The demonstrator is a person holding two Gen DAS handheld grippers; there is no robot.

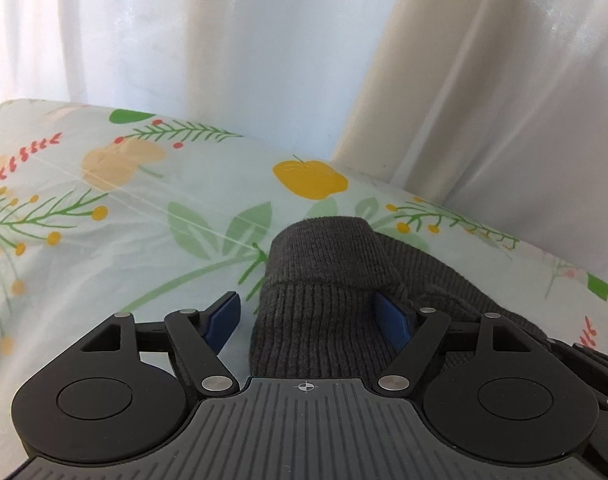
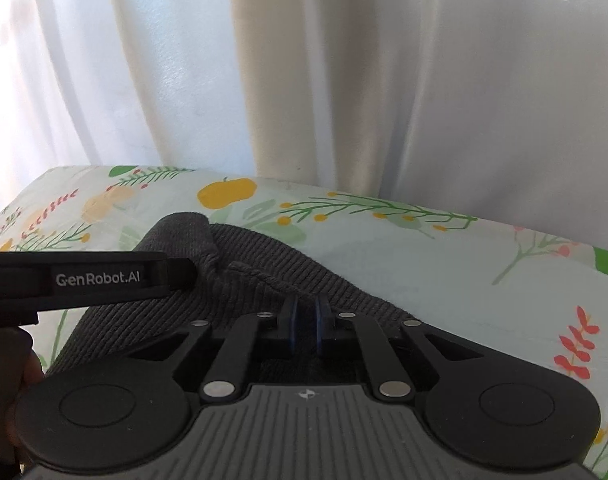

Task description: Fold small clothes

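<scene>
The dark grey ribbed knit garment [image 2: 263, 272] lies on a table covered with a pale floral-printed cloth [image 2: 444, 272], its long axis slanting from the near left toward the table's far edge, more or less along the line both grippers point. Its near end disappears under the gripper bodies, so how far it reaches toward the near edge cannot be told. The far end is a rolled or doubled-over cuff-like lump that points at the far edge and stops short of it.

In the right wrist view the right gripper [image 2: 305, 322] has its blue pads pressed together with a pinch of the knit fabric caught between them, along a raised seam or fold in the garment.

In the left wrist view the left gripper [image 1: 310, 316] stands wide apart, straddling the garment's near part. Its right blue pad lies against the knit; its left pad is clear of it, over bare cloth. It grips nothing. A black strap printed "GenRobot.AI" [image 2: 99, 278] crosses the garment's left side in the right wrist view.

Beyond the far edge hang white, cream-toned curtains [image 2: 324, 80], lit from behind.
</scene>
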